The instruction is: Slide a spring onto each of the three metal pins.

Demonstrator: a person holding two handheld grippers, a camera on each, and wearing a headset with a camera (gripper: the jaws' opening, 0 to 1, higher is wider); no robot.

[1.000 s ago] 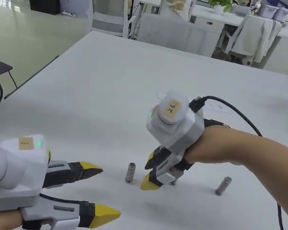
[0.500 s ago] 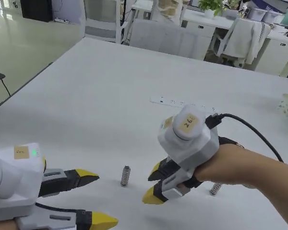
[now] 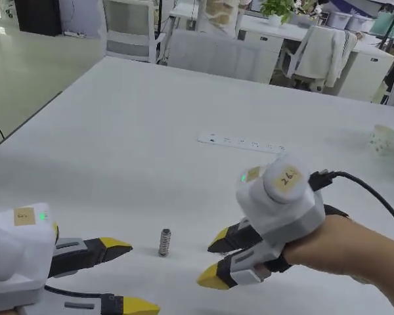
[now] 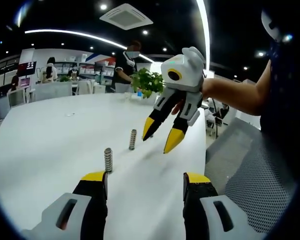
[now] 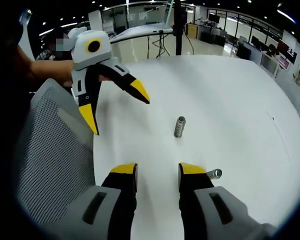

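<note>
A: Status on left tongs (image 3: 144, 277)?

B: Sitting low left in head view, just over the white table (image 3: 151, 118). Spread wide, nothing btwn the jaws.

A: And right tongs (image 3: 205, 266)?

B: Gripped by a hand (image 3: 338, 246) at lower right, tips angled down and left toward the table, w/ a black cable (image 3: 371, 193) trailing off the back. Parted too, narrower gap than the left, holding nothing.

A: Where to find the springs?

B: Spotting the near spring (image 3: 164, 242) upright on the table btwn the two sets of tips, touching neither. In left gripper view, just ahead of one yellow jaw tip. Also seeing a second spring (image 4: 132, 139) further back, upright, close by the right tongs' tips. In right gripper view, just beside one jaw, can't tell if touching. Can't make out a pin inside either one, too small.

A: Anything else on the table?

B: Yes. White power strip (image 3: 241, 142) lying mid-table, well apart from the springs. Paper cup (image 3: 383, 138) nr the far right edge.

A: Around the table?

B: Grey mesh chair (image 4: 240, 170) right alongside the table edge in both gripper views. Past the far edge in head view, more chairs (image 3: 217, 52) and a potted plant (image 3: 276, 8) in the bg.
</note>
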